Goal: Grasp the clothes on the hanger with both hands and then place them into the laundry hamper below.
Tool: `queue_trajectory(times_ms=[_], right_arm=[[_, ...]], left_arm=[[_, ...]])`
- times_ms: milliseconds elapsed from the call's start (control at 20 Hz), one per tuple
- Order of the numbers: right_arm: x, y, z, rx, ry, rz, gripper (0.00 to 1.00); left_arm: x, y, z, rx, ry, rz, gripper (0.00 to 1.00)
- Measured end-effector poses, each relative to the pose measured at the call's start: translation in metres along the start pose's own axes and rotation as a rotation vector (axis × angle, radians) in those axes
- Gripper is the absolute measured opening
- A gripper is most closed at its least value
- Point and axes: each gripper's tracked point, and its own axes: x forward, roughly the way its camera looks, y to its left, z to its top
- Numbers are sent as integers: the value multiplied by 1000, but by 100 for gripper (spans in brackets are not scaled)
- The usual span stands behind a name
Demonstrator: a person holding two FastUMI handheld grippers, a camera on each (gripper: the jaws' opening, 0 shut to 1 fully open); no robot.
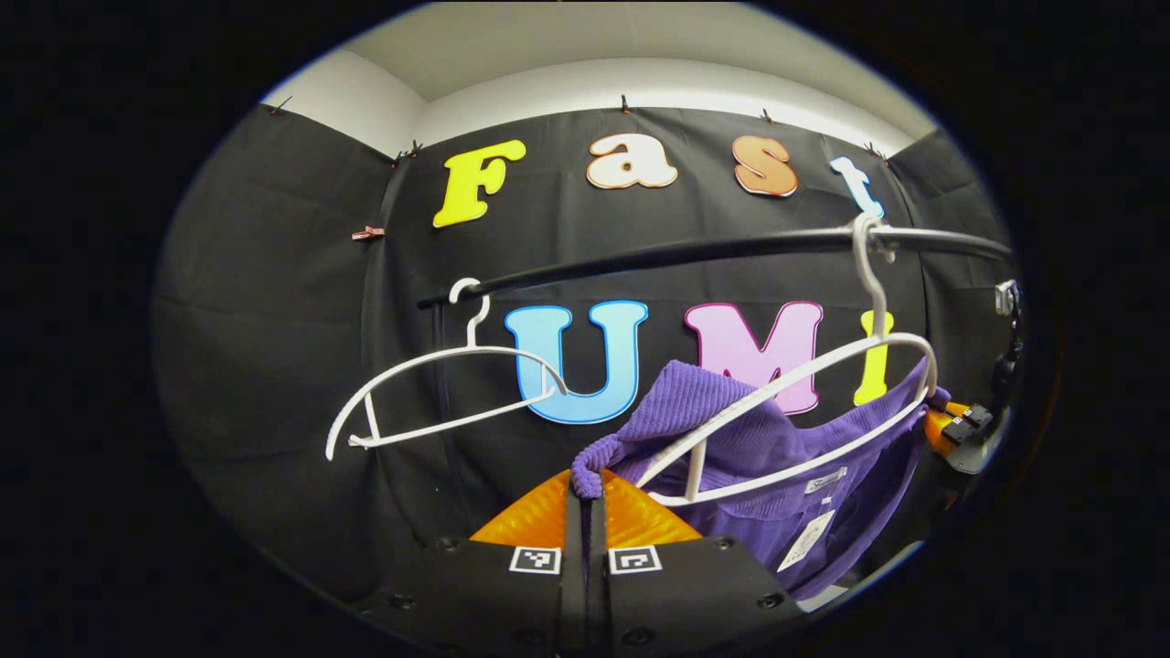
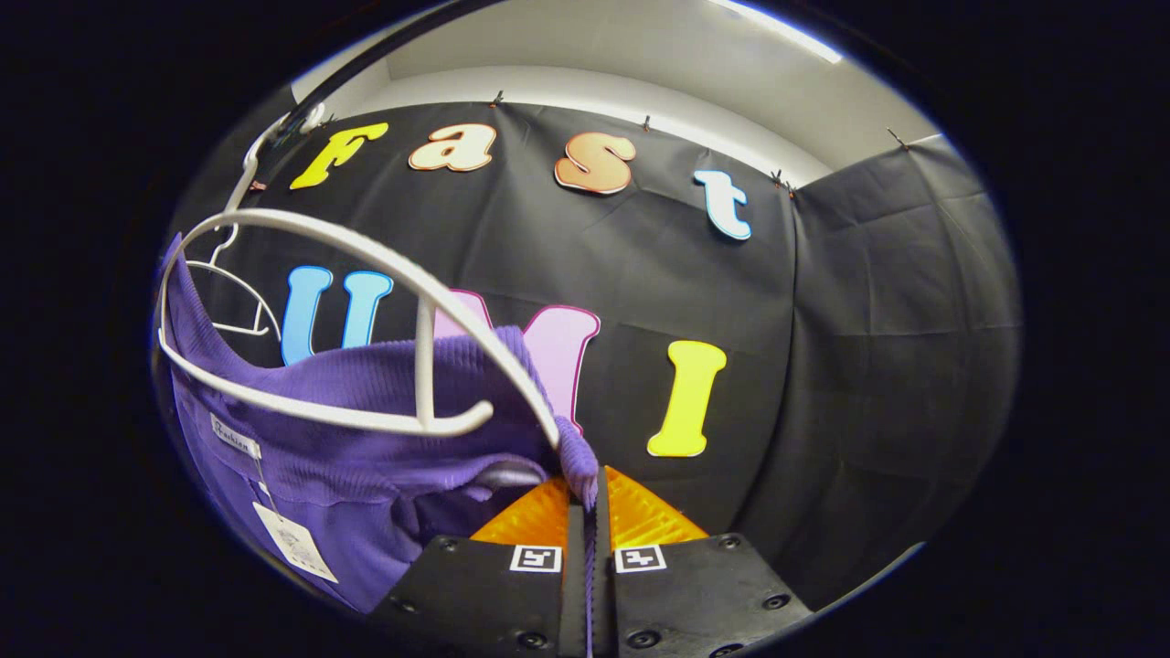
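Grasp step judged done on both sides. In the left gripper view, the left gripper (image 1: pixel 586 498) is clamped narrow on a rolled edge of the purple garment (image 1: pixel 731 448), fabric pinched between both fingers. In the right gripper view, the right gripper (image 2: pixel 586 498) is closed the same way on the opposite edge of the garment, with a strip of cloth running down between its fingers. The right gripper is also glimpsed at the far right edge of the left gripper view, touching the garment's far side.

Garment position: partly off the white hanger (image 1: pixel 804 402). The hanger's shoulder arm and lower bar are exposed, and the cloth sags below and behind them. The hanger hook is seated on the dark rail (image 1: pixel 695 249). Whether any cloth is caught on the far shoulder cannot be told. A tag (image 2: pixel 294 541) dangles from the inside of the garment.

Left to do, as judged: garment to be cleared fully from the hanger, lowered, released into the hamper. The hamper's position cannot be confirmed from these views.

Room: a second, bare hanger (image 1: pixel 439 393) is hung on the same rail, well apart from the loaded one. The booth is lined with black cloth pinned along its top, with pale wall and ceiling above. Floor not seen.
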Motion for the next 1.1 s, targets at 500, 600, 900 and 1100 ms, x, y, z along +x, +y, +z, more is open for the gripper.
queue_trajectory(times_ms=[500,600,900,1100], right_arm=[[-86,55,-47,0,26,169,7],[-105,69,-48,16,42,208,7],[-155,102,-25,53,65,315,7],[-180,116,-14,71,94,374,7]], left_arm=[[-36,-22,-120,19,143,-67,5],[-47,-42,-125,34,143,-117,5],[-76,-90,-116,17,151,-239,5],[-99,-107,-100,-21,148,-297,5]])
